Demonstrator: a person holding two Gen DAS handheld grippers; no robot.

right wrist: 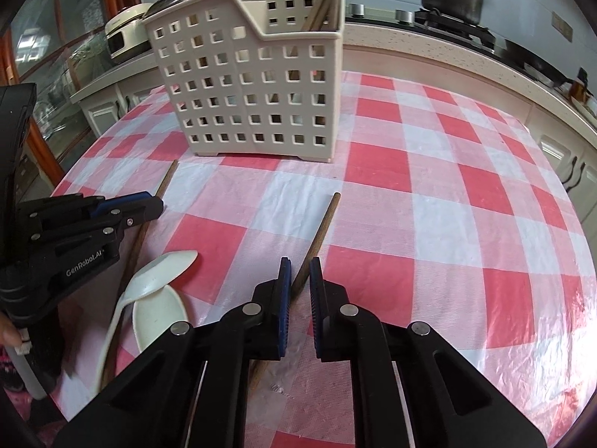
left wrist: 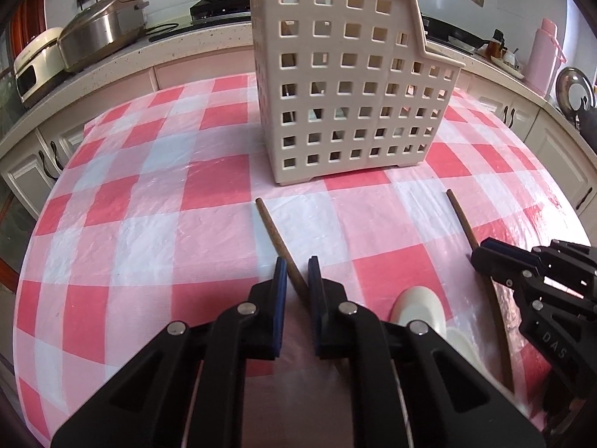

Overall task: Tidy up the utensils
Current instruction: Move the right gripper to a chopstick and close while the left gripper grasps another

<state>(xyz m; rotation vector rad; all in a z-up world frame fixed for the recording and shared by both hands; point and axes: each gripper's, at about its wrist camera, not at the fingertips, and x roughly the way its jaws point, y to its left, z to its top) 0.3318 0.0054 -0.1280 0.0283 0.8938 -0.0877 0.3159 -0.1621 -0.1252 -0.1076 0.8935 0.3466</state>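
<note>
On the red-and-white checked plastic cloth covering the counter [left wrist: 156, 194], two brown wooden chopsticks lie pointing toward a tall beige perforated plastic utensil basket [left wrist: 347, 86], which already holds several wooden sticks upright. The left gripper [left wrist: 297, 280] has its jaws clamped on the left chopstick [left wrist: 272, 227] partway along its length, and the right gripper [right wrist: 300, 280] has its jaws clamped on the right chopstick [right wrist: 322, 224] the same way; I judge each grips mid-shaft so the stick can be tipped upright and dropped into the basket. Two white ceramic soup spoons [right wrist: 160, 298] lie between the grippers, untouched, probably next to go. The left tool's side reads "GenRobot.AI"; the right tool shows the letters "DAS".
</note>
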